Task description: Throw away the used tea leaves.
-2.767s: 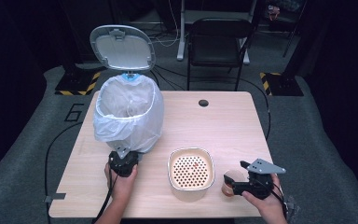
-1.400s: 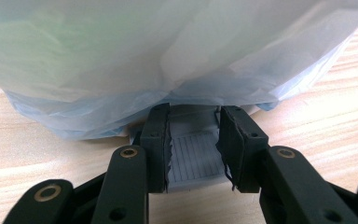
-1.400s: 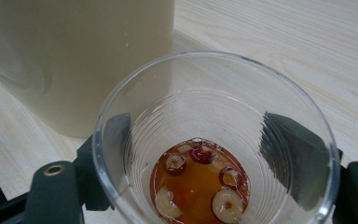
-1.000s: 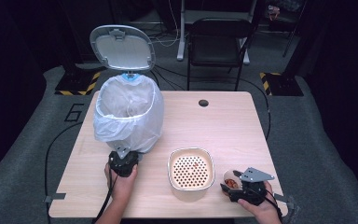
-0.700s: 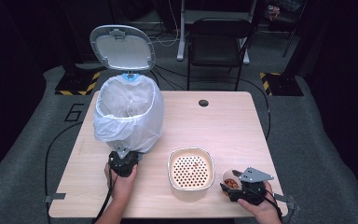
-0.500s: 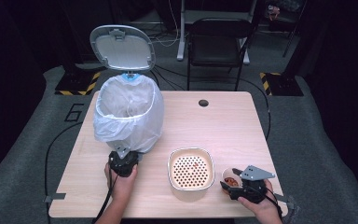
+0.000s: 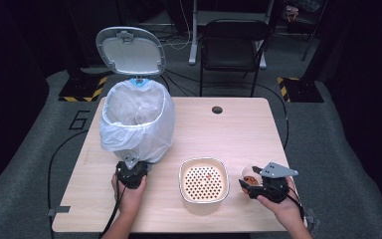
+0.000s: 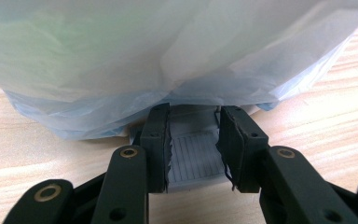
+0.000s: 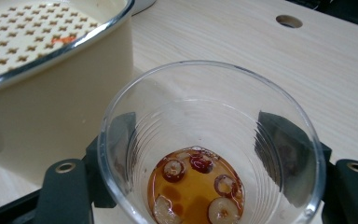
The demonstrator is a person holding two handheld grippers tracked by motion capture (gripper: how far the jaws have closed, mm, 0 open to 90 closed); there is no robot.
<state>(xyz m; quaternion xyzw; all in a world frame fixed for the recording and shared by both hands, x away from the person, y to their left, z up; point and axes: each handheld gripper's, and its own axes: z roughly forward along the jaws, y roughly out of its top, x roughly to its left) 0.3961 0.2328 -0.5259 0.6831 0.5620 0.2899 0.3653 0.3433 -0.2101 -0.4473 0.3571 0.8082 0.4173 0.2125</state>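
1. Right gripper: in the high view it sits at the near right of the table, held in the person's right hand. Its jaws stand partly apart, one on each side of a clear plastic cup, and they press on its walls.

2. Right gripper view: both black jaws show through the clear cup, one at the left wall and one at the right, so the cup is clamped between them. The cup is upright, and its rim is open toward the camera.

3. Amber liquid fills the bottom of the cup, with several round reddish slices in it.

4. Just left of the cup stands a cream strainer pot with a perforated insert. In the right gripper view its wall is close beside the cup; whether they touch I cannot tell.

5. Left gripper: at the near left of the table, held in the left hand, right at the foot of the bin.

6. Left gripper view: its jaws are closed in on a pale ribbed pedal that juts out from the base of the bin, one pad on each side of it.

7. The bin is lined with a white bag that hangs over its sides, and its lid stands open, tilted up at the back.
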